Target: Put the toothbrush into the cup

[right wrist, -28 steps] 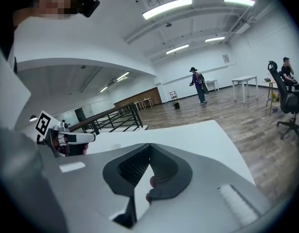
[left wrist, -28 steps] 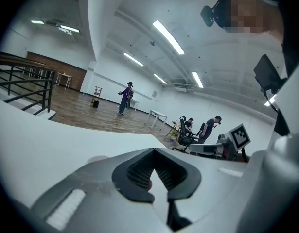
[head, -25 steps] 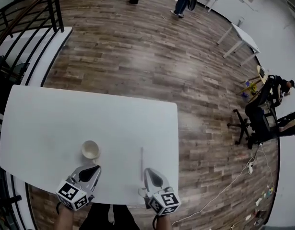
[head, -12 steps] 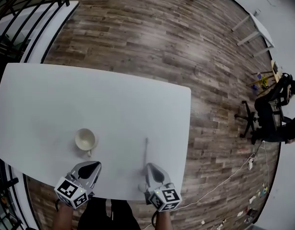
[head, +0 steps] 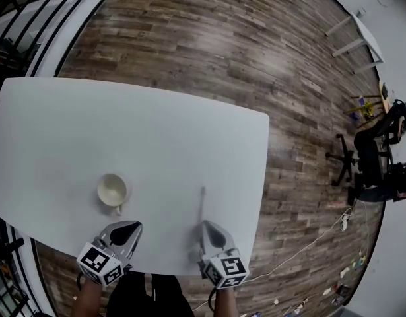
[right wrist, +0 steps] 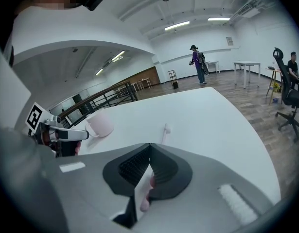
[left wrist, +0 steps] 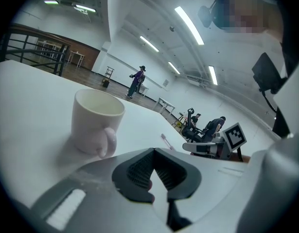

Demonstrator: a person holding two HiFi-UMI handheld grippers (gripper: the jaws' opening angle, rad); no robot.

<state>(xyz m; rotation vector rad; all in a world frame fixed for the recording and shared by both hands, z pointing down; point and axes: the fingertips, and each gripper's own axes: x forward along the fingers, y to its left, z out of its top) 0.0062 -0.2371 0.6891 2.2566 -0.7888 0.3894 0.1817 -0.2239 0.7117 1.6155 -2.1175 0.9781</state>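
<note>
1. Both grippers have sunk toward the near edge of the white worktop (head: 156, 131), which now fills more of the head view than a second ago.
2. Left gripper (head: 131, 224): jaws clenched together with nothing between them. It points at the cup (head: 113, 190).
3. That cup stands upright and empty just ahead of the left gripper, not touching it, with its handle turned toward the gripper.
4. Right gripper (head: 206, 224): jaws clenched and empty.
5. The toothbrush (head: 201, 207) lies flat on the worktop straight ahead of the right gripper, with its brush end on the far side. It is well apart from the cup.
</note>
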